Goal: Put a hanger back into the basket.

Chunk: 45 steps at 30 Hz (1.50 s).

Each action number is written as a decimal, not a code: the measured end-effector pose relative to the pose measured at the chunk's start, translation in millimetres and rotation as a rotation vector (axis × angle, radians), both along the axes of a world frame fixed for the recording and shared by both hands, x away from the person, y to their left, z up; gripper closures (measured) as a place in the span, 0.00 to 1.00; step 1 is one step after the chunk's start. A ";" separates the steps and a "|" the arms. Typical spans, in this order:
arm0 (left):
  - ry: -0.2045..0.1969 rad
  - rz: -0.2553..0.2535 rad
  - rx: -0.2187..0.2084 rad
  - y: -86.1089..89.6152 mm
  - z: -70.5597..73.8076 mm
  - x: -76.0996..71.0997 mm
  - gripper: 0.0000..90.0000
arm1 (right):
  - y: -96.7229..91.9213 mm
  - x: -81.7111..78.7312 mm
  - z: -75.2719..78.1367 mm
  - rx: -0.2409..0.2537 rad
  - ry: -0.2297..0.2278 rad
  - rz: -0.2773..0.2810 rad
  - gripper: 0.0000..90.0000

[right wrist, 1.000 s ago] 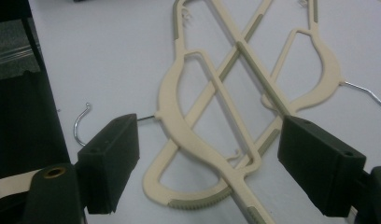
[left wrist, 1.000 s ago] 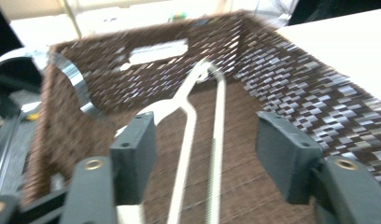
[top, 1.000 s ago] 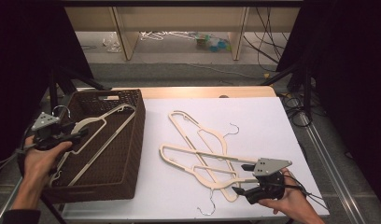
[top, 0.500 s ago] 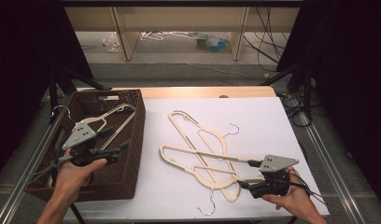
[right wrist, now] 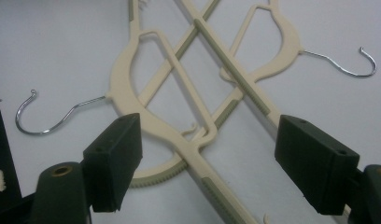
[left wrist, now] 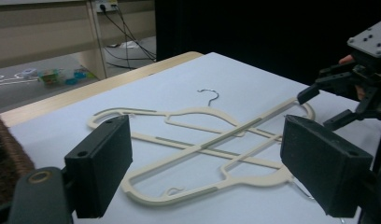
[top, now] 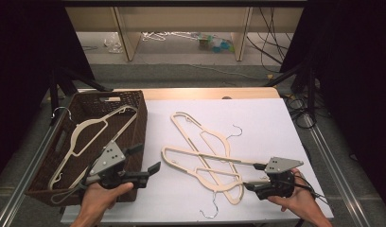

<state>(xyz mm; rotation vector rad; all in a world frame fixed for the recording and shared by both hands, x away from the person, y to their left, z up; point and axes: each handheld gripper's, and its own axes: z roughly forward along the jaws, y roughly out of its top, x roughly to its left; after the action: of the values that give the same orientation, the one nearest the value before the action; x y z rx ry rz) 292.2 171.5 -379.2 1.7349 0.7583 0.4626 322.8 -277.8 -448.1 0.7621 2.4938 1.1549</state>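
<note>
Nearest the person, the left gripper (top: 144, 161) hangs over the front right corner of the wicker basket (top: 134, 101), its fingers (left wrist: 101, 165) spread wide with nothing between them – they have just been opening. A second ago this hand was out at the basket's left edge; it has now crossed over toward the white desk (top: 257, 113). One cream hanger (top: 89, 137) lies slantwise inside the basket, so that one looks delivered, and the emptied gripper seems to be heading back for another.

At the front right, the right gripper (top: 251, 176) sits low by the pile, barely shifted, fingers (right wrist: 115, 161) well apart on either side of the near end of a hanger without pressing on it – ready to grip, I'd judge, not yet holding.

Farther out on the desk, the crossed hangers (top: 200, 151) lie overlapping, their wire hooks pointing different ways. They are tangled enough that lifting one may drag its neighbour
</note>
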 end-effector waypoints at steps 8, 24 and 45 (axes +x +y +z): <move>-0.002 -0.034 0.023 -15.1 -23.6 -10.6 0.19 | 0.3 -1.1 -0.3 0.007 0.003 -0.005 0.27; 0.059 -0.082 0.105 -36.9 -66.5 -18.1 0.19 | 0.3 -0.9 -5.9 -0.003 0.035 0.007 0.21; 0.045 -0.110 0.136 -34.6 -68.0 -20.5 0.20 | -0.6 20.5 -29.7 -0.135 0.141 0.074 0.42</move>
<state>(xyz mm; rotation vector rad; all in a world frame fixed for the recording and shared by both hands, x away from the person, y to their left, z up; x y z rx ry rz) 271.7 136.9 -447.1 1.9086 0.6727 0.4086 343.3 -278.4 -477.7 0.7433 2.7055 0.9748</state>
